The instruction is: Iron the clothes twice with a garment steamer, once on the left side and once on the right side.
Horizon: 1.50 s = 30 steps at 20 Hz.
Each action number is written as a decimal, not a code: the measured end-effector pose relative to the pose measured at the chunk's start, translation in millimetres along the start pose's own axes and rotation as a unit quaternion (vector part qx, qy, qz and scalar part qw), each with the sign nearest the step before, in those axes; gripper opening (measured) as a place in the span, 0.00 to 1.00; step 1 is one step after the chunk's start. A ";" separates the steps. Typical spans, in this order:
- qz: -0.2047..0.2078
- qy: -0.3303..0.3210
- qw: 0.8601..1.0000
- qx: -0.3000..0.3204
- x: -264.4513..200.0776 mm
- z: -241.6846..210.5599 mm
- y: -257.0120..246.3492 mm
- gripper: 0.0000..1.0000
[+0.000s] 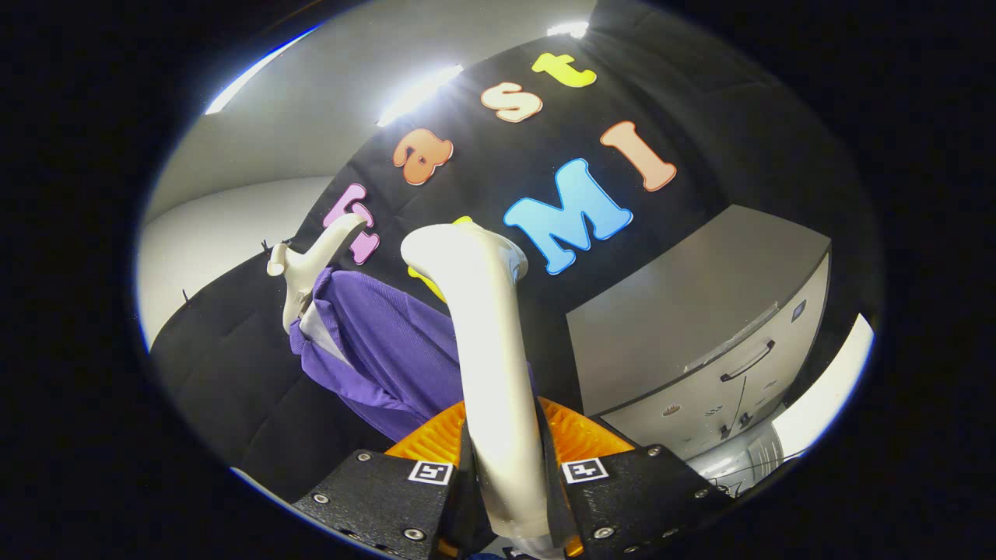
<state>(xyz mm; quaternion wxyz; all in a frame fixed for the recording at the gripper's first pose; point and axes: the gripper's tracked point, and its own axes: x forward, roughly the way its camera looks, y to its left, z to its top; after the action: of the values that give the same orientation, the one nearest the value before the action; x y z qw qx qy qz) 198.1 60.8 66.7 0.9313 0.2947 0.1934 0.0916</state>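
Gripping the garment steamer [486, 350] by its pale handle, your hand-held gripper [506, 459] is clamped tight, with both fingers [436, 451] pressing on the handle from either side near the bottom center of the frame. You have the handle running up from between the fingers toward the middle of the frame, where it bends and widens into the steamer's head. The jaws are only as far apart as the handle is thick.

Left of the handle and beyond it, you can see the purple garment [381, 350] hanging from a white hanger [307, 268] against the black cloth wall [233, 373]. The hanger sits at the upper left of the garment, its hook curving up. The garment's lower part passes behind the handle, so you cannot tell whether the steamer head touches the cloth.

At the right of the frame stands a gray cabinet [700, 311] with a dark handle on its front.
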 end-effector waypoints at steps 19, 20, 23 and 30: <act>-0.067 -0.181 0.944 -0.267 65.8 -28.4 120.1 0.37; -0.075 -0.195 0.939 -0.274 68.2 -27.3 122.4 0.37; -0.097 -0.232 0.924 -0.287 76.4 -29.7 121.2 0.37; -0.136 -0.291 0.896 -0.306 84.8 -30.7 112.2 0.37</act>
<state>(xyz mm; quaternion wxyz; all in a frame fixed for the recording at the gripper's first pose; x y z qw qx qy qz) 256.0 191.5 83.3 0.9935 -0.0206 -0.0859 -0.0712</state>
